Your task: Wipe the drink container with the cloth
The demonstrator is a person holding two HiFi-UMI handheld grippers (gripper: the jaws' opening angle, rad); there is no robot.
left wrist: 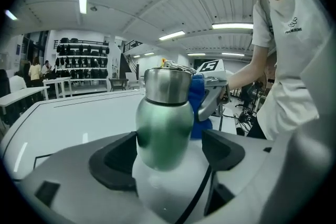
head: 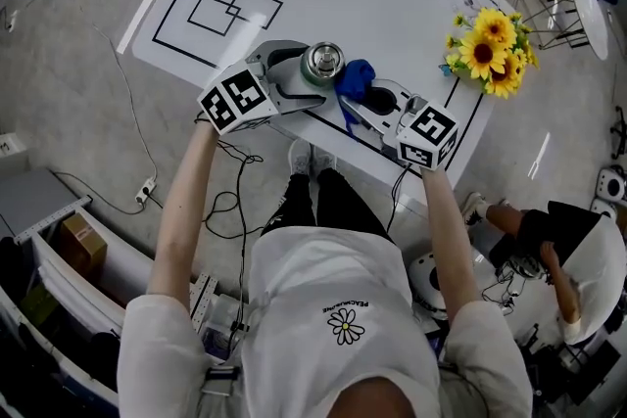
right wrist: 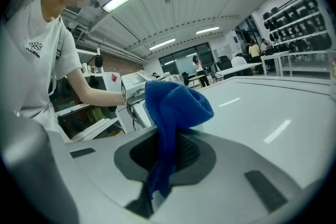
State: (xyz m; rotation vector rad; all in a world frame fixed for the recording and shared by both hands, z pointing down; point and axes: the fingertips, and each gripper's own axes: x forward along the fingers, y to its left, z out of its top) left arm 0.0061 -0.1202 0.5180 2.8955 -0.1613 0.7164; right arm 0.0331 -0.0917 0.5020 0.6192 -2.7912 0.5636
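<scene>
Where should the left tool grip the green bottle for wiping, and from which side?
Around the wide green body of the bottle, below the steel top, coming level from the side opposite the blue cloth. The bottle stands upright and the cloth is at its other side.

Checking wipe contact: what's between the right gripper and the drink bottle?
The blue cloth, pinched in the right gripper, bunched beside the bottle. The head view shows it best.

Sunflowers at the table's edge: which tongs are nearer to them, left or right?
Right. The right tongs, clamping the blue cloth, lie between the sunflowers and the left tongs, which stand open around the bottle, farther away.
</scene>
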